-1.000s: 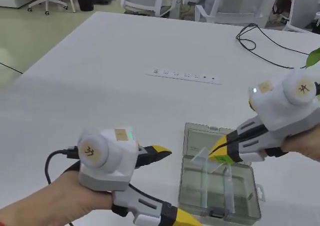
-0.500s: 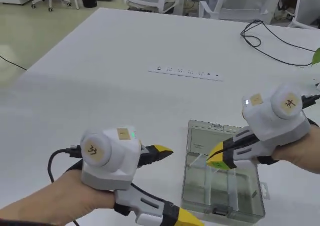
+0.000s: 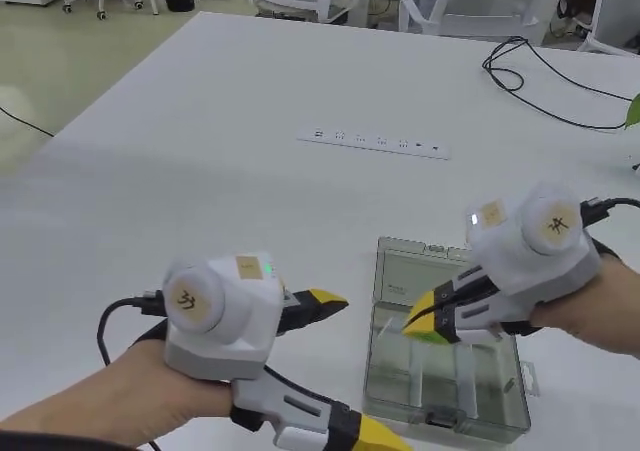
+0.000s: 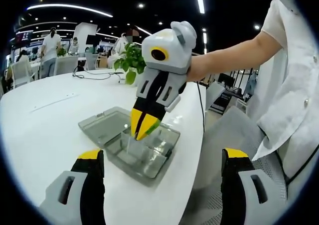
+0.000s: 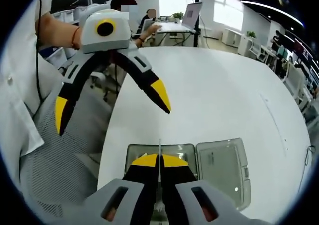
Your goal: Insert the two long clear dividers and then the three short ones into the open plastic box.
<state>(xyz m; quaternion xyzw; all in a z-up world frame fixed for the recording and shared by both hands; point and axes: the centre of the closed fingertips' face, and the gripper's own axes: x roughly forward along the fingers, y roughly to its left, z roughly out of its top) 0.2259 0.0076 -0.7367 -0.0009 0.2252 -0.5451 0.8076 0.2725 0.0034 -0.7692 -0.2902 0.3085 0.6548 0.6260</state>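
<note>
Head view gives you the open plastic box (image 3: pixel 450 429) on the white table (image 3: pixel 200 151), near its front edge, with the lid (image 3: pixel 420 271) folded flat on the far side. Inside the tray you have what look like two long dividers (image 3: pixel 466 386) standing lengthways, side by side with a gap between them. Your right gripper (image 3: pixel 418 323) hangs over the tray's left half, tips pointing down into it. Its jaws are pressed together on one clear divider (image 5: pixel 159 152), which shows edge-on as a thin line sticking out past the yellow tips in the right gripper view. Seen that way, its length cannot be judged. Your left gripper (image 3: pixel 355 366) sits just left of the box, clear of it, with its jaws spread wide and nothing between them. Farther back on the table lie one power strip (image 3: pixel 378 143) and one black cable (image 3: pixel 530 81).
</note>
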